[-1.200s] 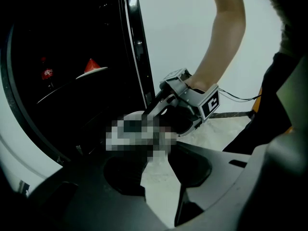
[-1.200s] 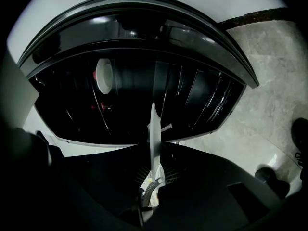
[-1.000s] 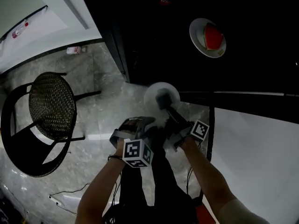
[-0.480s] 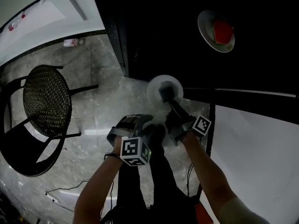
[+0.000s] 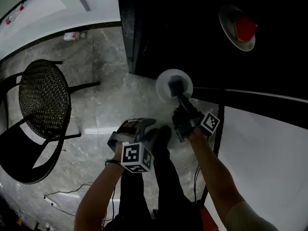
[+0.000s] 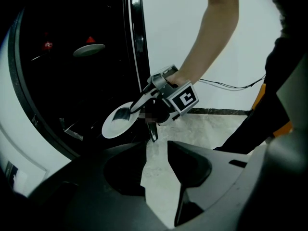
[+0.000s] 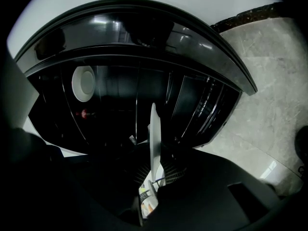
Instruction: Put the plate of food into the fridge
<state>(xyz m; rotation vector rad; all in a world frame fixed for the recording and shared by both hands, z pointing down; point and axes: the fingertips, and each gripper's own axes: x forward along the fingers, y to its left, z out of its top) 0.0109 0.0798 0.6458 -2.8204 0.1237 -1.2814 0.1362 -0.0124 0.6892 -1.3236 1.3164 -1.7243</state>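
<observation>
My right gripper (image 5: 176, 88) is shut on the rim of a small white plate (image 5: 168, 76), held out in front of the dark, open fridge (image 5: 192, 28). From the right gripper view that plate (image 7: 154, 129) stands edge-on between the jaws. The left gripper view shows the same plate (image 6: 114, 124) and the right gripper (image 6: 126, 113) gripping it. A second plate with red food (image 5: 239, 28) sits deep inside the fridge, also visible as a plate (image 6: 89, 48) on a shelf. My left gripper (image 5: 153, 130) hangs beside the right one, open and empty, with floor showing between its fingers (image 6: 187, 162).
A black woven chair (image 5: 43, 97) stands on the marble floor at the left. A white panel (image 5: 269, 148) fills the lower right. The fridge's dark door edge (image 6: 137, 42) rises beside the plate. A thin cable (image 5: 62, 198) lies on the floor.
Both grippers have sunk a little and edged toward the fridge, the white plate still in the right one. The food plate has drifted to the upper right of the head view.
</observation>
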